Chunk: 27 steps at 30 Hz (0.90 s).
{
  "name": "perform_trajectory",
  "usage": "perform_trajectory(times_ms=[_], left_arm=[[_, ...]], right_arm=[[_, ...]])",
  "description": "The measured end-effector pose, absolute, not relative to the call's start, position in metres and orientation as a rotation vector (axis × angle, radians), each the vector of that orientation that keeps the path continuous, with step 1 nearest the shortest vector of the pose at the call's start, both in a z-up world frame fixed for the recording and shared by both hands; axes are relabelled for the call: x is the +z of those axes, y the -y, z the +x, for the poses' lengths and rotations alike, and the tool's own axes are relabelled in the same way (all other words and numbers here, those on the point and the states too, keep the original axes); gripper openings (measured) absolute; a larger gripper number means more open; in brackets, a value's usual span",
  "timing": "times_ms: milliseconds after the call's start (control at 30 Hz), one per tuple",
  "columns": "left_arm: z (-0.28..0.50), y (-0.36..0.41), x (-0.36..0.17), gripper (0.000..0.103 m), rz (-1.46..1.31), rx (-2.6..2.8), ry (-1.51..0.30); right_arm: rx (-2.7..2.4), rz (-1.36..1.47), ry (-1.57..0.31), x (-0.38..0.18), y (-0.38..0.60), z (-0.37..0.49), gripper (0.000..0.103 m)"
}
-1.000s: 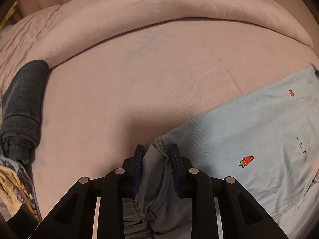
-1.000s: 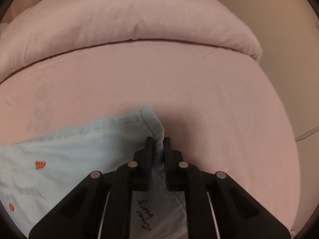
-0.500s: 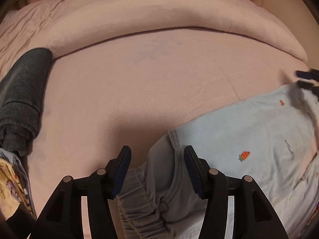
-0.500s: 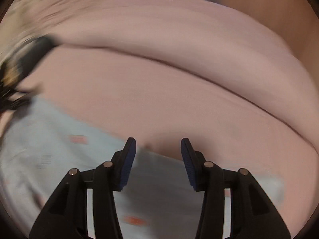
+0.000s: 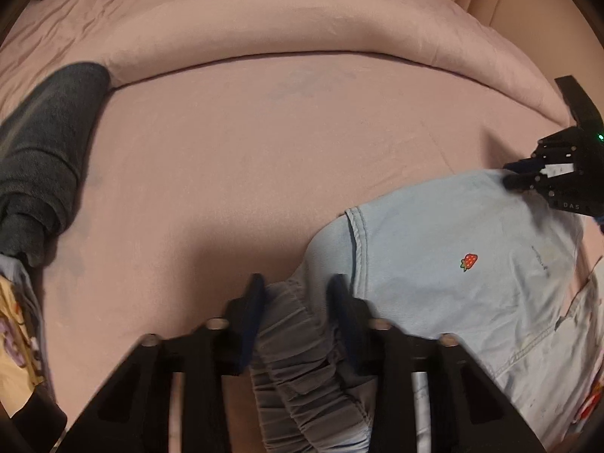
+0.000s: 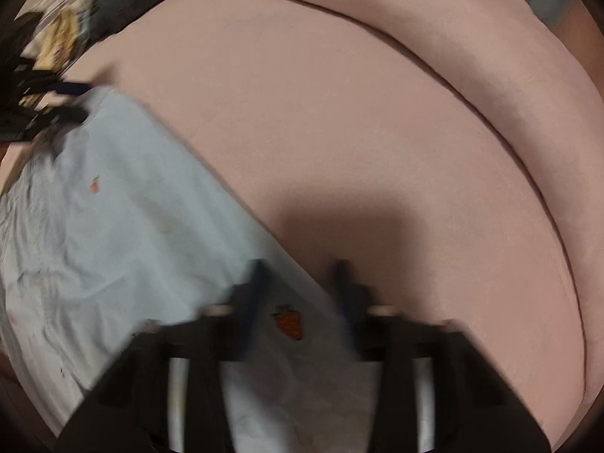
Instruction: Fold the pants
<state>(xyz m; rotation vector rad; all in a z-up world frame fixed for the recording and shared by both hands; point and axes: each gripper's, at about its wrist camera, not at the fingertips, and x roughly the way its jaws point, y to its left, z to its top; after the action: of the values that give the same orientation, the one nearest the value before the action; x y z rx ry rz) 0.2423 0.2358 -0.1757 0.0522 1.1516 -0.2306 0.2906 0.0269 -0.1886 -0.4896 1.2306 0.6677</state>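
Note:
Light blue pants (image 5: 453,234) with small strawberry prints (image 5: 469,261) lie folded on the pink bed sheet (image 5: 226,151). My left gripper (image 5: 296,287) points down at their gathered elastic waistband (image 5: 298,339); its jaws are closing and the bunched fabric fills the gap between the pads. In the right wrist view my right gripper (image 6: 300,275) hovers over the pants (image 6: 132,207) at their long straight edge, near a strawberry (image 6: 288,321). Its jaws are closing but stand apart, with the flat cloth between them. Each gripper shows in the other's view: right gripper (image 5: 517,175), left gripper (image 6: 81,102).
A rolled pink duvet (image 5: 283,19) runs along the far side of the bed. A dark grey rolled garment (image 5: 41,151) lies at the left, with a yellow patterned cloth (image 5: 15,339) below it. Bare sheet stretches between the pants and the duvet.
Both grippers let go and opened. The left shifted slightly onto the gathered waistband and narrowed again. The right left the hem corner, swung far along the pants' edge and rolled.

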Motion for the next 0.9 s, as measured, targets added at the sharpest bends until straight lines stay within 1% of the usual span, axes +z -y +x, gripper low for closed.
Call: perform_trajectory(times_ms=[33, 100, 200, 233, 267, 300, 333, 367, 400, 567, 633, 833, 867, 900], left_arm=[[0.242, -0.238, -0.174, 0.022, 0.053, -0.235, -1.153], [0.240, -0.233, -0.170, 0.010, 0.078, -0.253, -1.155], [0.235, -0.230, -0.163, 0.010, 0.130, -0.244, -1.167], [0.236, -0.233, -0.158, 0.012, 0.115, -0.229, -1.153], [0.234, -0.235, -0.153, 0.018, 0.085, -0.196, -1.126], [0.233, -0.243, -0.148, 0.034, 0.035, -0.183, -1.111], [0.232, -0.249, -0.146, 0.045, 0.000, -0.182, -1.109], [0.229, -0.256, -0.145, 0.062, -0.045, -0.190, -1.112], [0.226, -0.261, -0.144, 0.065, -0.075, -0.199, -1.115], [0.220, -0.276, -0.162, 0.065, -0.101, -0.156, -1.165], [0.221, -0.277, -0.169, 0.065, -0.145, -0.175, -1.169], [0.230, -0.280, -0.185, 0.062, -0.183, -0.201, -1.183], [0.230, -0.282, -0.184, 0.060, -0.200, -0.211, -1.180], [0.228, -0.286, -0.184, 0.051, -0.231, -0.227, -1.175]], right_arm=[[0.667, -0.526, -1.221, -0.188, -0.031, 0.287, 0.009], [0.654, -0.598, -1.201, -0.190, -0.039, 0.282, 0.006], [0.626, -0.618, -1.186, -0.186, -0.043, 0.280, 0.005], [0.623, -0.604, -1.194, -0.184, -0.042, 0.281, 0.004], [0.619, -0.599, -1.198, -0.182, -0.042, 0.280, 0.004], [0.616, -0.604, -1.197, -0.180, -0.041, 0.277, 0.004], [0.614, -0.612, -1.197, -0.181, -0.039, 0.277, 0.005], [0.612, -0.620, -1.196, -0.180, -0.028, 0.276, 0.005], [0.608, -0.627, -1.197, -0.181, -0.029, 0.276, 0.005], [0.591, -0.581, -1.201, -0.182, -0.038, 0.277, 0.006], [0.588, -0.556, -1.199, -0.201, -0.036, 0.273, 0.006], [0.588, -0.540, -1.201, -0.209, -0.026, 0.286, 0.006], [0.588, -0.540, -1.201, -0.210, -0.025, 0.286, 0.006], [0.590, -0.541, -1.200, -0.211, -0.025, 0.288, 0.006]])
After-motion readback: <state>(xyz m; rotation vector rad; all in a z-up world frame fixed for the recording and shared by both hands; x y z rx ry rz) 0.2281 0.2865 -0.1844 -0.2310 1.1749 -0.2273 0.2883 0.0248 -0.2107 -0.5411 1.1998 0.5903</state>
